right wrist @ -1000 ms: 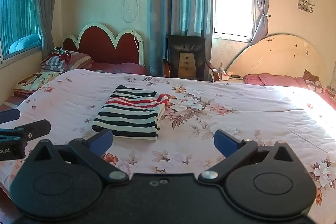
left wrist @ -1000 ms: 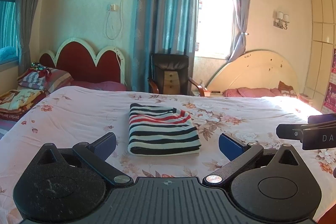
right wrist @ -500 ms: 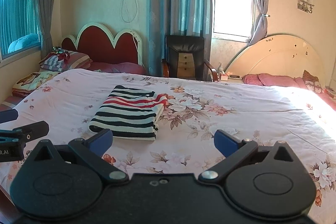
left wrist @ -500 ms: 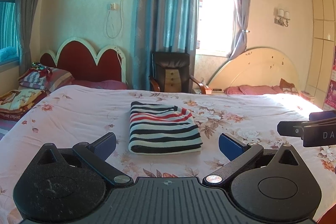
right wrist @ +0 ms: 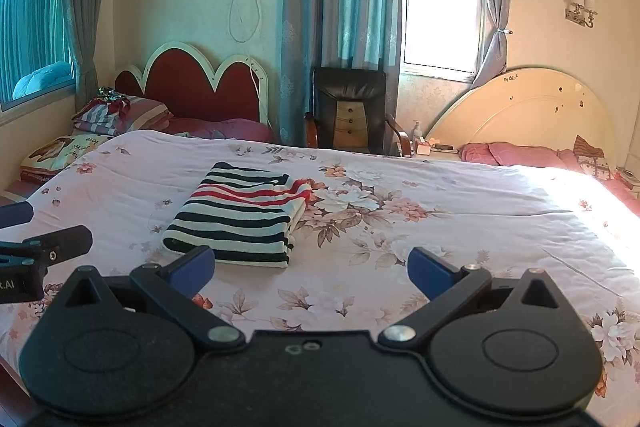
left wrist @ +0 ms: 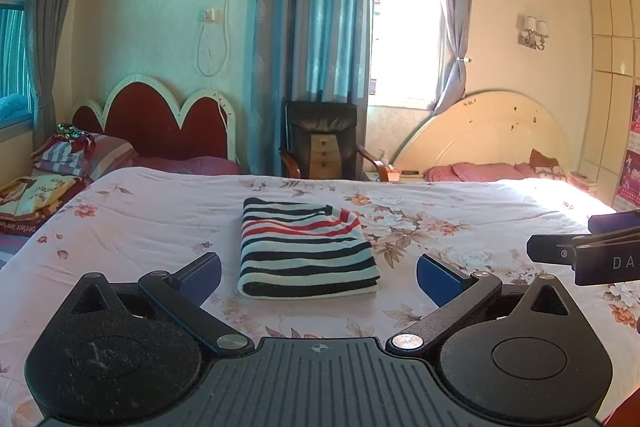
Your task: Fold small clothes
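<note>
Lying folded on the floral pink quilt [left wrist: 120,219], the black-white-red striped knit garment [left wrist: 306,251] is untouched. Left gripper [left wrist: 318,273] & right gripper [right wrist: 310,267] hover short of it, fingers spread, empty. Risk: snagging its near edge would undo the fold.

Little has changed in the last second. My right gripper [right wrist: 311,265] has drifted or turned a touch to the right; I cannot tell which. In its view the folded striped garment [right wrist: 240,215] now sits slightly further left than a second ago. The black chair [right wrist: 350,111] beyond the far edge of the bed [right wrist: 460,227] has slid left by about the same small amount. My left gripper [left wrist: 319,271] wobbled. In its view the garment [left wrist: 306,251] first crept up and right, and it now lies a shade lower and further left than at the start. In the right view, the left gripper [right wrist: 44,247] shows marginally higher.
</note>
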Tool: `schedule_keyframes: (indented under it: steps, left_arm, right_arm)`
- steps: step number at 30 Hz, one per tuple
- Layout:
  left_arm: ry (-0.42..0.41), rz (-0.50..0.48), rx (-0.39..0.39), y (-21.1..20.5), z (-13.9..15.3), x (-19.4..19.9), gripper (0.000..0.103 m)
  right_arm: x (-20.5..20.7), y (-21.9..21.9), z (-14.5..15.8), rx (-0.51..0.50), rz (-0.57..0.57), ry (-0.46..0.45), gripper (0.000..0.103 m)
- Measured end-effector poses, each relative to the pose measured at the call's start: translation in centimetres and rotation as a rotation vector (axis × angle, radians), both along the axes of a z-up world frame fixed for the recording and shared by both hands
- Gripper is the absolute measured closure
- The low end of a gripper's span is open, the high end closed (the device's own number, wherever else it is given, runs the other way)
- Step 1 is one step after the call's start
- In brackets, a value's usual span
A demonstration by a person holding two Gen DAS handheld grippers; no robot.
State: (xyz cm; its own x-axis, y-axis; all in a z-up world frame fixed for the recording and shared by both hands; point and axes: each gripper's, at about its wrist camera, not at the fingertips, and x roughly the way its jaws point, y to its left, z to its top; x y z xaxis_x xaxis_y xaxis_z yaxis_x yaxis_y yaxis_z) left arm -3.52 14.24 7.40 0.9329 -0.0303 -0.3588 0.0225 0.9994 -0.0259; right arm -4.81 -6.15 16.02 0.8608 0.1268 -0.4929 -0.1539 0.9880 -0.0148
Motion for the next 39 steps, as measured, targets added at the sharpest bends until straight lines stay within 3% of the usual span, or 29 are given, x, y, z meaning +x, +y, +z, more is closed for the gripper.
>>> schedule_keyframes:
  steps: [39]
  left_arm:
    - [-0.053,0.009,0.020,-0.44,0.12,0.27,0.000]
  right_arm:
    - [0.45,-0.67,0.27,-0.013,0.010,-0.013,0.001]
